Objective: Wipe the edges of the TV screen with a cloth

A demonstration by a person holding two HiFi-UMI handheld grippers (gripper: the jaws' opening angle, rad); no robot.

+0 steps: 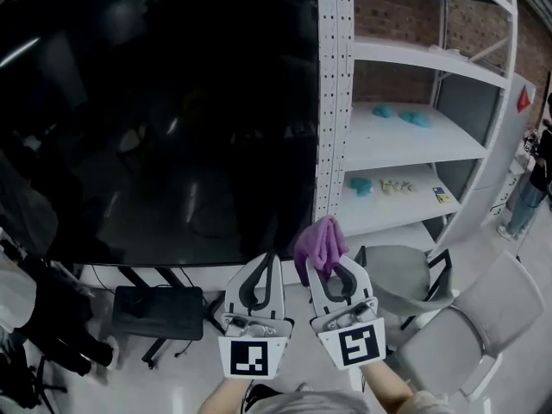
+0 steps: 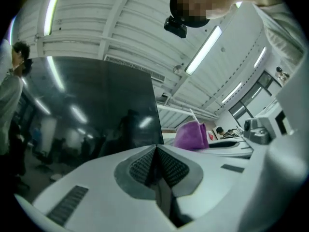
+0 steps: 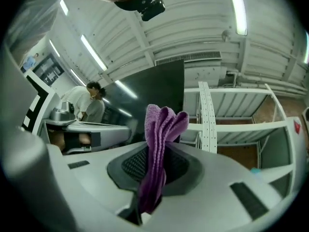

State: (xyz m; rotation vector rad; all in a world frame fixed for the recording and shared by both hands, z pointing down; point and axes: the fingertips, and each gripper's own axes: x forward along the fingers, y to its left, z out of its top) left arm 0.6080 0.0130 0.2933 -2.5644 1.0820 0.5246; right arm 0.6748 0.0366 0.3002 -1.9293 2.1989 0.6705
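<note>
A large black TV screen point(image 1: 155, 110) fills the left and middle of the head view; its lower right corner lies just above my grippers. My right gripper point(image 1: 332, 261) is shut on a folded purple cloth point(image 1: 319, 244), which sticks up past the fingertips close below the screen's bottom edge. In the right gripper view the cloth point(image 3: 157, 149) is pinched between the jaws, with the screen point(image 3: 154, 95) behind it. My left gripper point(image 1: 267, 270) is shut with nothing in it, beside the right one. In the left gripper view the screen point(image 2: 91, 110) and the cloth point(image 2: 190, 135) both show.
A white metal shelf unit point(image 1: 414, 136) stands right of the screen, with teal items point(image 1: 404, 115) on its shelves. A grey chair point(image 1: 466, 317) sits at the lower right. Black stand legs and a dark box point(image 1: 159, 309) lie on the floor under the screen.
</note>
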